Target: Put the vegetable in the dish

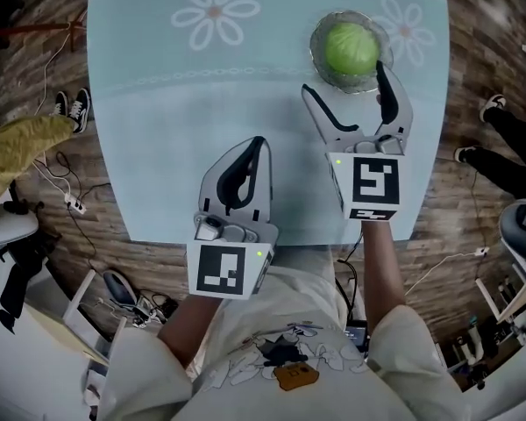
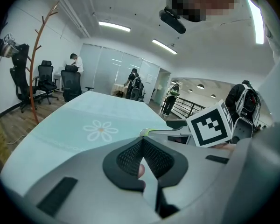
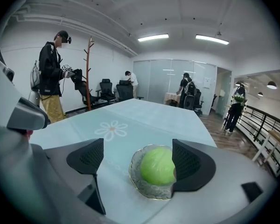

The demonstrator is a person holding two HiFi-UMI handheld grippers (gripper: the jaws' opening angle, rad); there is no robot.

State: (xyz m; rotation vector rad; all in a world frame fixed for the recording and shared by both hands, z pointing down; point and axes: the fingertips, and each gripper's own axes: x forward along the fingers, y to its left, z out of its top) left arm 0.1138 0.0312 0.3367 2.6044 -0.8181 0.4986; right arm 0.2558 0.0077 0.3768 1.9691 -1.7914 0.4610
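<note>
A round green vegetable [image 1: 351, 49] lies in a clear glass dish [image 1: 319, 40] at the far right of the pale blue table [image 1: 158, 147]. My right gripper [image 1: 344, 81] hangs just on the near side of the dish, open, with nothing between its fingers. In the right gripper view the vegetable [image 3: 157, 167] sits in the dish [image 3: 136, 180] just beyond the right gripper [image 3: 139, 161], and the pads do not touch it. My left gripper [image 1: 258, 145] is shut and empty over the table's near part. The left gripper [image 2: 142, 142] shows its tips meeting in its own view.
White flower prints [image 1: 215, 11] mark the far side of the table. Cables and shoes [image 1: 74, 108] lie on the wooden floor at the left. In the right gripper view a person [image 3: 51, 73] stands by a coat rack [image 3: 88, 73], with office chairs and more people behind.
</note>
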